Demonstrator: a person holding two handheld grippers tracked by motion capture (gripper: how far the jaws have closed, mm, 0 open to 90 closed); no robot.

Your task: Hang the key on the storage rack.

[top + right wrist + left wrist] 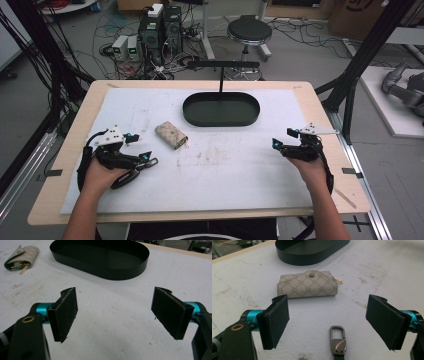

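Left gripper (145, 159), held low over the white mat (240, 175) near the table's left edge: jaws spread wide, nothing between the pads, as seen in the left gripper view (327, 322). Directly ahead of those jaws, and slightly toward the left pad, a beige patterned key pouch (308, 285) lying flat and closed with a green snap, a small gold clasp protruding from its far end; same pouch in the high view (171, 135), near the left gripper and well apart from the right one. Between the left jaws and close to the camera, a metal clip (337, 340) on a dark strap, resting on the mat, touching neither pad. Beyond the pouch, a black oval tray (312, 251), also visible in the high view (221, 109) with a thin upright post rising from its far side. Right gripper (276, 145), held near the table's right edge: released, jaws wide apart over bare mat in the right gripper view (113, 315). Ahead of it, the tray (100, 270); far off to the left of its jaws, the pouch (22, 257).
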